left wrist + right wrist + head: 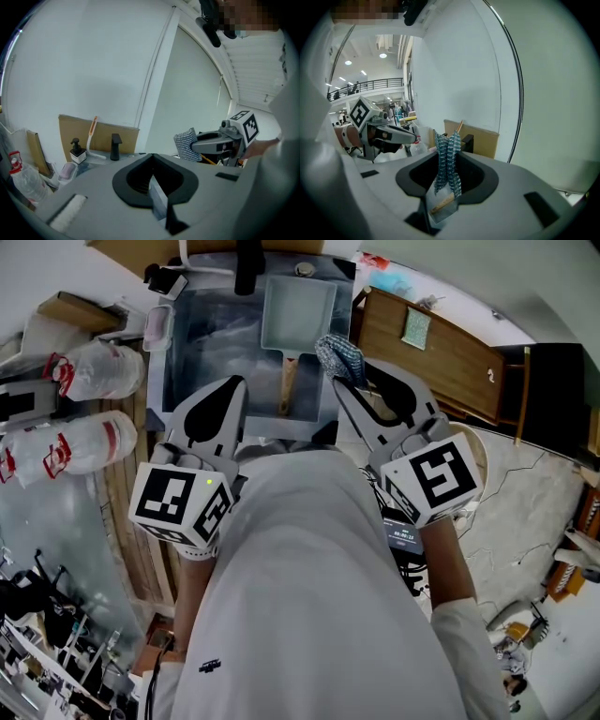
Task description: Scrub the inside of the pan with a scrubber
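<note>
Clamping a blue-grey knitted scrubber (337, 354), the right gripper (341, 381) hovers just beside the square grey wooden-handled pan (298, 310); left gripper (238, 384) closed, empty.

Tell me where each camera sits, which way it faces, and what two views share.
Head view: on the person's head, looking steeply down at the pan in the sink; torso, left gripper and right gripper show.
Left gripper view: rides the left gripper, facing the faucet and wall; its shut, empty jaws show.
Right gripper view: rides the right gripper, facing the wall; its jaws clamp the scrubber.
Shared: each gripper view shows the other gripper.
</note>
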Available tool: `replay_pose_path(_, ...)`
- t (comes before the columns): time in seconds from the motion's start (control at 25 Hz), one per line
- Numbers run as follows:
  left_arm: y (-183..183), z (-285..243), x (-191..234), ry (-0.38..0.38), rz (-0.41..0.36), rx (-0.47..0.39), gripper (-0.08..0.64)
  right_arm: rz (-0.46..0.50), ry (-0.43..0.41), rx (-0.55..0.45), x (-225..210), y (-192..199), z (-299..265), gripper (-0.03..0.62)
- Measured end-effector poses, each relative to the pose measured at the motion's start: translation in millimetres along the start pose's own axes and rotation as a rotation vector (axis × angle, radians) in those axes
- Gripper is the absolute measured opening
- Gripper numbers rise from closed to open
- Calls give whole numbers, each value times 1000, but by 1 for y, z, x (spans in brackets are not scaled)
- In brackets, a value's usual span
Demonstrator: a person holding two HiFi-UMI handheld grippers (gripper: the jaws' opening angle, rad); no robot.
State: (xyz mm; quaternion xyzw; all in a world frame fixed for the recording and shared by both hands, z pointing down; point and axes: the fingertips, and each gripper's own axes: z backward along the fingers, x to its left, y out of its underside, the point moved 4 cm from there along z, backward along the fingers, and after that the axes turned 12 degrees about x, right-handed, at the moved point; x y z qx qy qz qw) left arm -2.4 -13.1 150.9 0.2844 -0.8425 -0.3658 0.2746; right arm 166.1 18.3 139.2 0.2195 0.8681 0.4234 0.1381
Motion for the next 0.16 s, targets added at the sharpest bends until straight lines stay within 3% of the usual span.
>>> replay_pose_path(0.16, 3, 8, 1, -2, -1, -2, 3, 14, 5, 1, 9, 0, 4, 110)
